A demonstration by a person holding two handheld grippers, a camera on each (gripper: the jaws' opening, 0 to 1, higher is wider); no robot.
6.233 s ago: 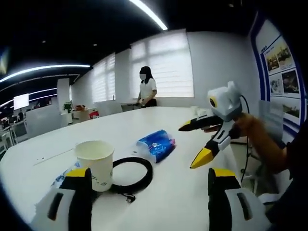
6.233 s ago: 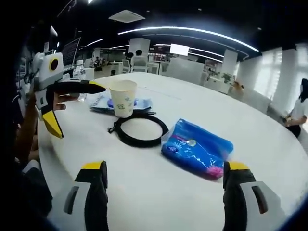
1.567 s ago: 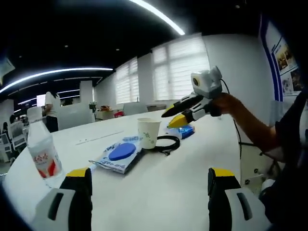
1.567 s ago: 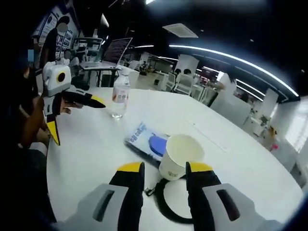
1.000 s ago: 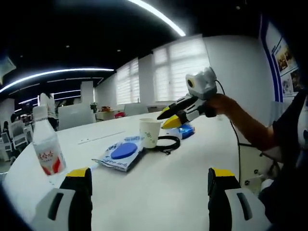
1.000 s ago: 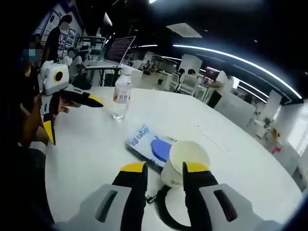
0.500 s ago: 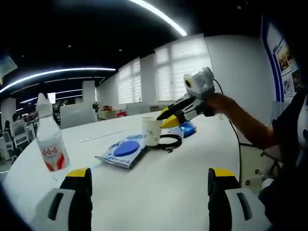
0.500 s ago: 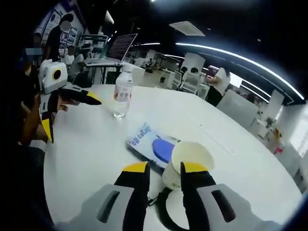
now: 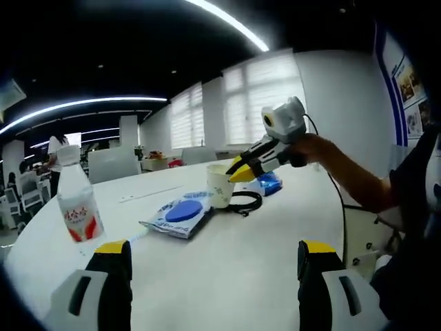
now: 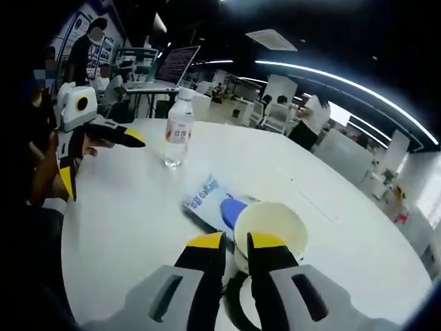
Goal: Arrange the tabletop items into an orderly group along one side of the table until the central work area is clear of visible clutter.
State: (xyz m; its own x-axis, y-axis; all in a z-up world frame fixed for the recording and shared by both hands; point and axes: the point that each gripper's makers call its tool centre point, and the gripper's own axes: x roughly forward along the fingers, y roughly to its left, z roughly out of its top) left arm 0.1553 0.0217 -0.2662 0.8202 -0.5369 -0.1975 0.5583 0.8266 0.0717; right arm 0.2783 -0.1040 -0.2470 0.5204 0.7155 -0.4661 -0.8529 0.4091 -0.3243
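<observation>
open-plan office, white round table (image 9: 227, 276). right gripper (image 10: 236, 243) jaws pinch the near rim of the paper cup (image 10: 270, 227), upright beside the wipes pack (image 10: 210, 203) and black cable ring (image 9: 247, 201). left gripper (image 9: 213, 258) jaws spread wide, well apart from everything.

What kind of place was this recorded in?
Most likely an open-plan office: a large white table, a laptop on a desk behind, long ceiling light strips, and blinds over big windows.

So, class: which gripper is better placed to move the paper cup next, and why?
Right. The right gripper has its jaws nearly shut at the paper cup rim; the left gripper hangs open, well short of it.
</observation>
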